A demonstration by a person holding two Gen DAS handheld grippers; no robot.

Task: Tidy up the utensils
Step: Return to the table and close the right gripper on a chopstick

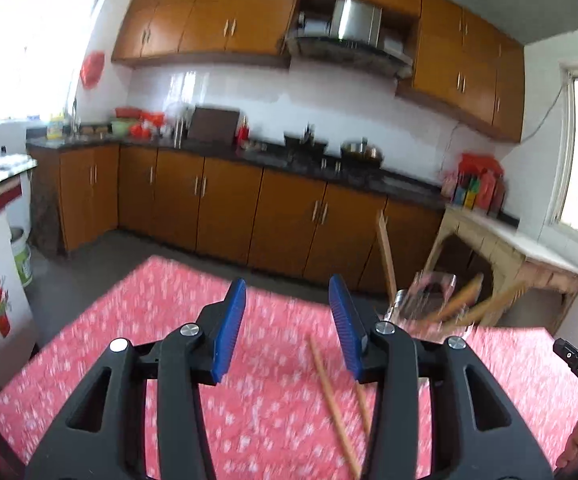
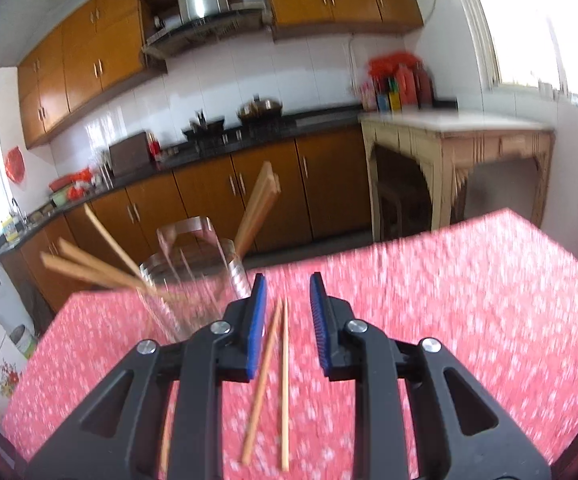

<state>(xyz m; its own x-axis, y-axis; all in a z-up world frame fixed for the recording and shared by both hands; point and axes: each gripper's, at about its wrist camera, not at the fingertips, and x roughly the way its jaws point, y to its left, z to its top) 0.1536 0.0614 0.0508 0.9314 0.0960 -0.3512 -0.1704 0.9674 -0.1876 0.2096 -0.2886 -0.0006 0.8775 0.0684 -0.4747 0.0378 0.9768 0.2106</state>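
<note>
From the left wrist, the left gripper [image 1: 287, 304] hangs released and empty over the red flowered tablecloth [image 1: 129, 340], with several wooden chopsticks already standing in the clear glass tumbler [image 1: 429, 304] and loose wooden chopsticks [image 1: 331, 400] lying near that tumbler. From the right wrist, the right gripper [image 2: 287, 300] is released too, its jaws straddling two of those chopsticks [image 2: 271, 368] just beside the tumbler [image 2: 193, 280] without touching them, so I judge the job partly done.

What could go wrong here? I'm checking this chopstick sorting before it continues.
1. The glass stands near the table's far edge, with chopsticks leaning outward; a nudge might tip it.
2. The right gripper's open fingers straddle two loose chopsticks that lie unaligned, so closing may catch only one.
</note>
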